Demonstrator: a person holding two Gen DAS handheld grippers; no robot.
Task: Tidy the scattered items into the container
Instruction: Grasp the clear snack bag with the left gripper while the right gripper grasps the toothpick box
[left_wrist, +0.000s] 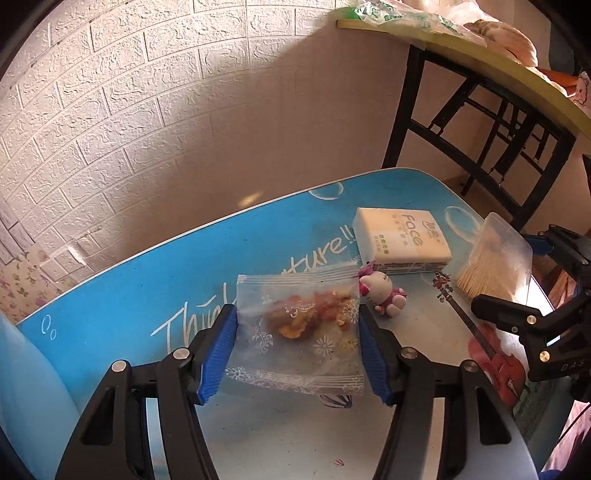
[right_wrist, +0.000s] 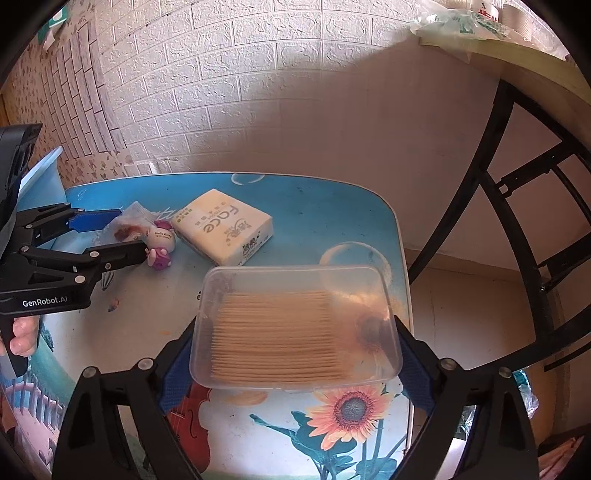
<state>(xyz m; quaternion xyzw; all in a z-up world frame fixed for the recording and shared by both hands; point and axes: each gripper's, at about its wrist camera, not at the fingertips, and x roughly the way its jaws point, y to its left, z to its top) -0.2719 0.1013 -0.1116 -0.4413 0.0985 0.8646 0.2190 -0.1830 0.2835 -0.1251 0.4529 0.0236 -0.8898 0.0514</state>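
Presently on the blue printed table (left_wrist: 122, 295):

- Left gripper (left_wrist: 297, 326): jaws partly closed, blue pads touching both side edges of a clear zip bag (left_wrist: 295, 332) holding dried brownish pieces; the bag sits between the fingers near the table's middle.
- Right gripper (right_wrist: 295, 354): jaws wide, one pad at each side of a clear plastic box (right_wrist: 295, 325) of toothpicks. The box fills the gap; whether the pads press on it, I cannot tell. It is at the table's right side, close to that edge.
- Kitten figurine (left_wrist: 382, 295), white and pink: just beside the bag's right edge.
- Tissue pack (left_wrist: 400, 236), cream: behind the figurine, toward the table's far edge.
- Open room: bare tabletop to the left of the bag and along the far rim by the brick-patterned wall (left_wrist: 147, 110); a bare strip also in front of the bag.
- A black-framed table (right_wrist: 517, 221) stands beyond the right edge.
- A person's fingers (right_wrist: 24, 336) grip the left gripper's handle.
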